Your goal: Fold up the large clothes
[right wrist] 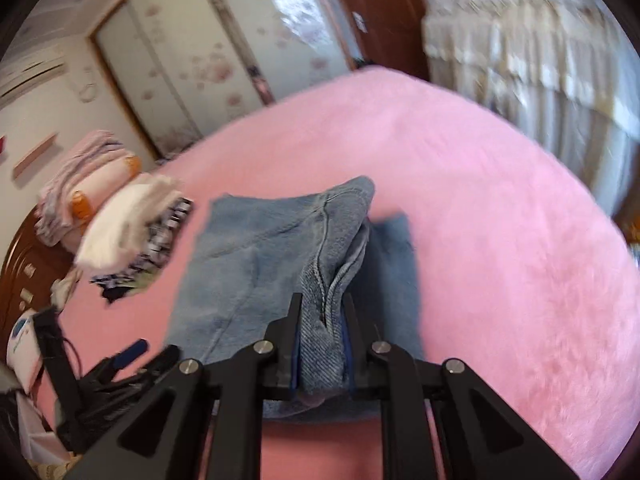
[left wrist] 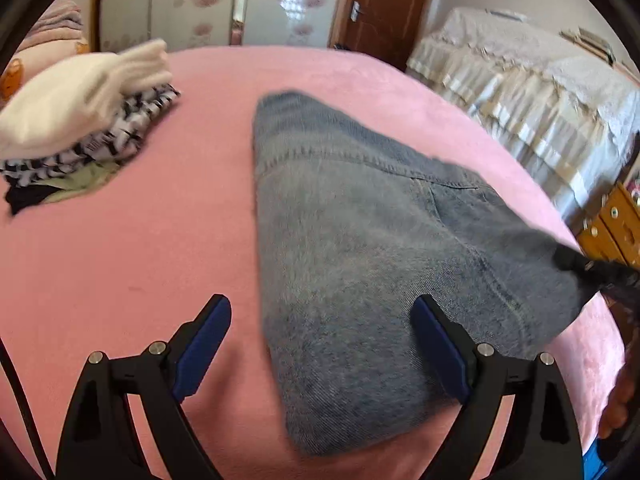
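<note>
The jeans [left wrist: 360, 248] lie folded on the pink bed cover [left wrist: 120, 280], and everything here is placed against them. In the left wrist view they spread as a blue denim wedge: the narrow end lies farther up the bed, and the broad end comes close to the camera.

The left gripper [left wrist: 322, 344] hovers over the near part of the jeans with its fingers [left wrist: 208, 344] spread wide. One blue pad is over bare pink cover beside the denim's left edge, the other over the denim itself. Nothing is pinched between them.

The right gripper [right wrist: 320, 344] has its fingers drawn narrow on a bunched fold of the jeans [right wrist: 328, 280], the seam running up between the pads. That corner is lifted off the rest of the denim, which lies flat behind it. In the left wrist view the same gripper shows as a dark tip at the jeans' right corner [left wrist: 576, 260].

To the left of the jeans, well apart, a stack of folded clothes [left wrist: 80, 120] rests on the cover, with a white garment on top and a black-and-white patterned one beneath. Beyond the jeans' far end stand a wardrobe with flowered doors [left wrist: 180, 0] and a brown door [left wrist: 384, 4].
</note>
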{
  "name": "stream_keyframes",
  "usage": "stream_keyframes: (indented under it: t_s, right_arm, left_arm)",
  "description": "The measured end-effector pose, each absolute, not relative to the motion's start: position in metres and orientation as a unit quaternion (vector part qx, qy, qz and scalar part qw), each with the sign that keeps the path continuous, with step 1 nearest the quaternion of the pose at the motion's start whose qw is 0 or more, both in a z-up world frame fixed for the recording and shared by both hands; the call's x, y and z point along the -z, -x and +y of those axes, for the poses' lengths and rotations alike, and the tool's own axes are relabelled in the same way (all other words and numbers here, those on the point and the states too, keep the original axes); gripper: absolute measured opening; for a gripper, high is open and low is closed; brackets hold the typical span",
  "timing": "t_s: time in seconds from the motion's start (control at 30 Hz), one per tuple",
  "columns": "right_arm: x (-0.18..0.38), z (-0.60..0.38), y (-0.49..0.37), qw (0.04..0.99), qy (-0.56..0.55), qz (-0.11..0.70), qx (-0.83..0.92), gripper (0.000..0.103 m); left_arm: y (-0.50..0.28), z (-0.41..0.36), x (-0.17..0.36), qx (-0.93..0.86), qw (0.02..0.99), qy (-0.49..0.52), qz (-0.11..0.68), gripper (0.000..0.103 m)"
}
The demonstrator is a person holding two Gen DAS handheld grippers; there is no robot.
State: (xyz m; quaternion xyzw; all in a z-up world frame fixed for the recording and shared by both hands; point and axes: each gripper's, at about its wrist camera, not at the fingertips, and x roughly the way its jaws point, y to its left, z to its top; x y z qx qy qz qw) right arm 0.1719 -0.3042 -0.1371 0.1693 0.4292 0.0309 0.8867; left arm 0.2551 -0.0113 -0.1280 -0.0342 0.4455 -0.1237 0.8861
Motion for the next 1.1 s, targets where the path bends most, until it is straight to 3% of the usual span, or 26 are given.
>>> stream_keyframes:
  t_s: [0.07, 0.17, 0.23, 0.4, 0.53, 0.67, 0.83, 0.87, 0.9, 0.93, 1.03, 1.1]
  right_arm:
    - [0.174, -0.310, -0.171, 0.865, -0.177, 0.468, -0.021, 0.015]
    - [0.176, -0.310, -0.164, 0.869, -0.170, 0.465, -0.024, 0.017]
    - [0.166, -0.311, -0.166, 0.866, -0.169, 0.469, -0.022, 0.024]
    - [0.127, -0.313, -0.180, 0.884, -0.152, 0.440, -0.038, 0.053]
    - [0.112, -0.308, -0.215, 0.894, -0.125, 0.428, -0.044, 0.055]
    - [0.132, -0.307, -0.275, 0.880, -0.112, 0.461, -0.038, 0.055]
    - [0.162, -0.316, -0.326, 0.853, -0.133, 0.504, -0.024, 0.055]
    - [0.169, -0.316, -0.332, 0.846, -0.140, 0.514, -0.032, 0.049]
    - [0.170, -0.314, -0.334, 0.846, -0.125, 0.517, -0.028, 0.022]
    - [0.167, -0.312, -0.334, 0.851, -0.103, 0.514, -0.019, 0.011]
    - [0.156, -0.318, -0.327, 0.871, -0.088, 0.484, -0.006, 0.011]
    - [0.177, -0.327, -0.330, 0.852, -0.105, 0.513, 0.008, 0.012]
  left_arm:
    - [-0.259, -0.012, 0.139, 0.129, 0.881, 0.041, 0.454, 0.093]
    - [-0.264, -0.005, 0.143, 0.141, 0.871, 0.065, 0.466, 0.094]
    - [-0.268, 0.000, 0.142, 0.145, 0.862, 0.068, 0.481, 0.094]
    - [-0.283, 0.010, 0.115, 0.154, 0.861, 0.062, 0.482, 0.093]
    - [-0.309, 0.016, 0.099, 0.158, 0.860, 0.079, 0.480, 0.093]
    - [-0.350, 0.014, 0.094, 0.168, 0.853, 0.096, 0.484, 0.092]
    - [-0.401, 0.003, 0.102, 0.174, 0.839, 0.069, 0.511, 0.061]
    - [-0.409, 0.000, 0.105, 0.173, 0.836, 0.061, 0.517, 0.057]
    - [-0.415, -0.003, 0.107, 0.174, 0.835, 0.056, 0.519, 0.048]
    - [-0.418, -0.005, 0.107, 0.180, 0.835, 0.055, 0.517, 0.043]
    - [-0.421, -0.013, 0.110, 0.172, 0.840, 0.044, 0.512, 0.043]
    - [-0.422, -0.016, 0.118, 0.170, 0.839, 0.046, 0.515, 0.044]
